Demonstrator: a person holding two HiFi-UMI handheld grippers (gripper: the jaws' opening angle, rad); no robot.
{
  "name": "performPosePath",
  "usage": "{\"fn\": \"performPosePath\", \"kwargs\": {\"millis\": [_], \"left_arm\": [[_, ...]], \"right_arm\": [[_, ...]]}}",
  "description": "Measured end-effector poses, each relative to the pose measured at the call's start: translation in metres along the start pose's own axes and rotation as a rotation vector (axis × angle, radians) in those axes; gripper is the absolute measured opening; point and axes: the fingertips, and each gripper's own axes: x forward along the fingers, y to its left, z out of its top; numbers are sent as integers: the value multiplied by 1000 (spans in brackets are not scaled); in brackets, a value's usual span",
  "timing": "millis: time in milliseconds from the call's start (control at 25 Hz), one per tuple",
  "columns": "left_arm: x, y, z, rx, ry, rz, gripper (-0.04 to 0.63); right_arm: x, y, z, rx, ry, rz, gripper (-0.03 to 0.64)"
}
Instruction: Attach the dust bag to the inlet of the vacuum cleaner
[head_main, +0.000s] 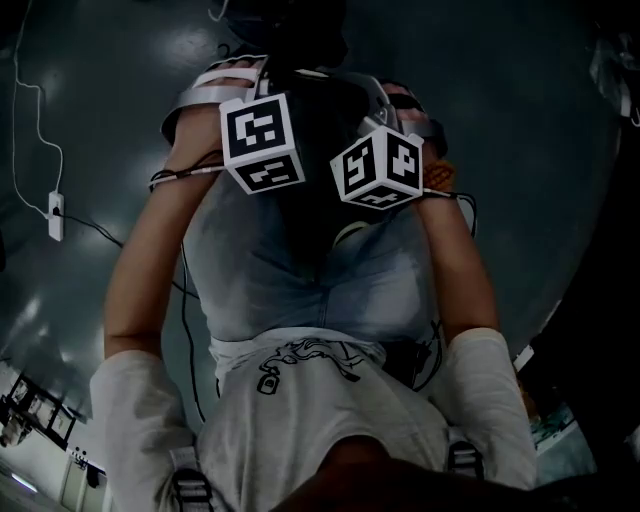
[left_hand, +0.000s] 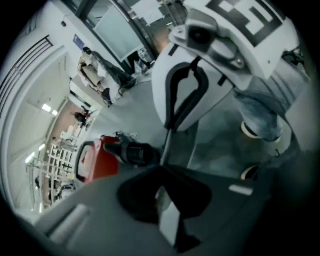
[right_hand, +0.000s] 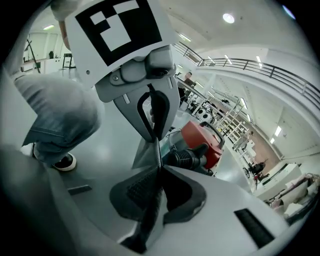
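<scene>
Pinching the dust bag (right_hand: 147, 152) from two sides, both grippers are held up in the air, higher than the vacuum cleaner (right_hand: 202, 142), which sits on the grey floor. The bag shows as a thin, flat grey sheet, seen almost edge-on. It spans from one tool to the other and is clear of the vacuum cleaner, not touching it.

In the right gripper view, the right gripper (right_hand: 159, 172) has its dark ribbed pads pressed together on one edge of the sheet. In the left gripper view, the left gripper (left_hand: 162, 172) has its pads closed on the opposite edge in the same way, with a pale strip of the sheet between them. Each tool's white body faces the other's camera from just across the bag.

The vacuum cleaner is red with a dark handle. Its black corrugated hose (right_hand: 185, 160) lies on the side nearest the grippers. The person's leg in blue jeans (right_hand: 55, 115) and a shoe (right_hand: 65, 162) stand to one side of the vacuum cleaner, apart from it.

In the head view, the left cube (head_main: 262, 140) and the right cube (head_main: 380, 165) sit side by side in front of the person's legs. The bag is too dark to make out there.
</scene>
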Motion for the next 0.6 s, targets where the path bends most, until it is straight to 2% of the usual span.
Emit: {"fn": "performPosePath", "kwargs": {"millis": [280,600], "left_arm": [[3,43,-14,-61,21,55,26],[23,49,-12,-87,27,62,26]], "right_arm": [[24,-39,19,-56,10,-36,38],[44,-47,4,-64,42,-29,38]]}}
